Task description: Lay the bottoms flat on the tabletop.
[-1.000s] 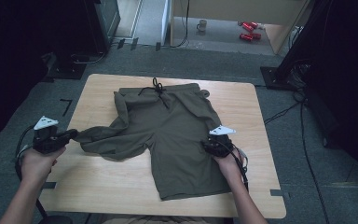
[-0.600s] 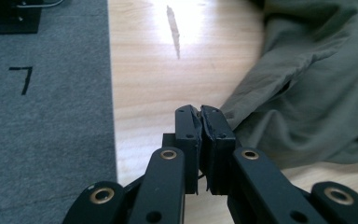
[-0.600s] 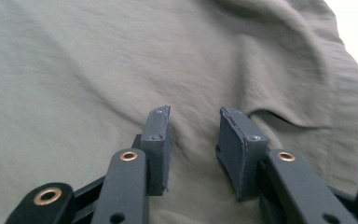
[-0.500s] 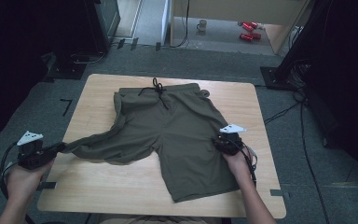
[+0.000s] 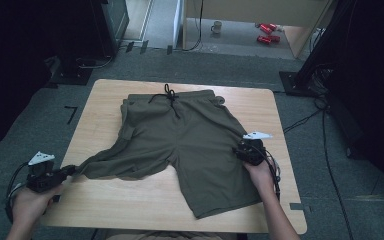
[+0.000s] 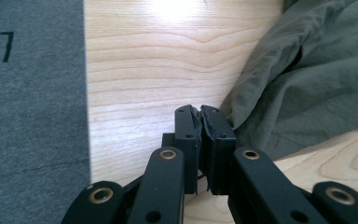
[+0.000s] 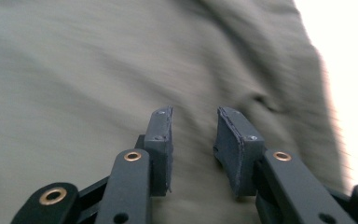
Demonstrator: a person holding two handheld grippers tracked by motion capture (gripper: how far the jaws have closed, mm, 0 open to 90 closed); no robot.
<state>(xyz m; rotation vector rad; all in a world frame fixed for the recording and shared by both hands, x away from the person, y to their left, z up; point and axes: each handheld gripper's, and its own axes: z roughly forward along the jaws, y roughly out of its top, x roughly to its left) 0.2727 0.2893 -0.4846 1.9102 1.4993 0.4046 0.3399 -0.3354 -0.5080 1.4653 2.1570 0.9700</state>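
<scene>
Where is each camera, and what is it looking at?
High view: sits above the person's side, looks forward and down on the table; both forearms, left gripper and right gripper show.
Left gripper view: rides the left gripper, faces the tabletop; its jaws are shut on the shorts' edge.
Right gripper view: rides the right gripper, faces cloth; its jaws stand apart.
All three share the green shorts.
</scene>
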